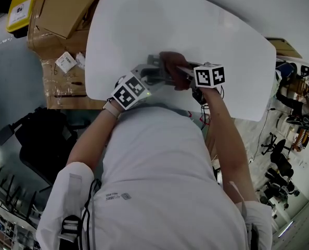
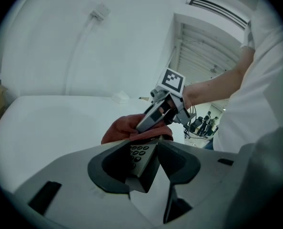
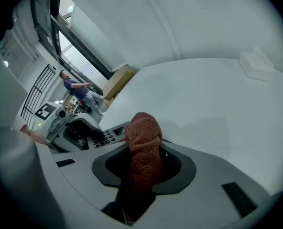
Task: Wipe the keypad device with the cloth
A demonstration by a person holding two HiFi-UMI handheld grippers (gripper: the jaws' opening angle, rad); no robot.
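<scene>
The keypad device [image 2: 140,156] is clamped between the jaws of the left gripper [image 2: 144,173], which holds it over the near part of the white table [image 1: 144,20] with its dark buttons facing up. The right gripper [image 3: 141,180] is closed tight on a bunched reddish-brown cloth [image 3: 142,149]. The cloth's rounded end sits at the far end of the device, just beyond the buttons, close in front of the person's body.

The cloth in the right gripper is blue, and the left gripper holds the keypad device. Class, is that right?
No. The cloth in the right gripper is reddish-brown, not blue, as the right gripper view shows; the left gripper does hold the keypad device.
</scene>
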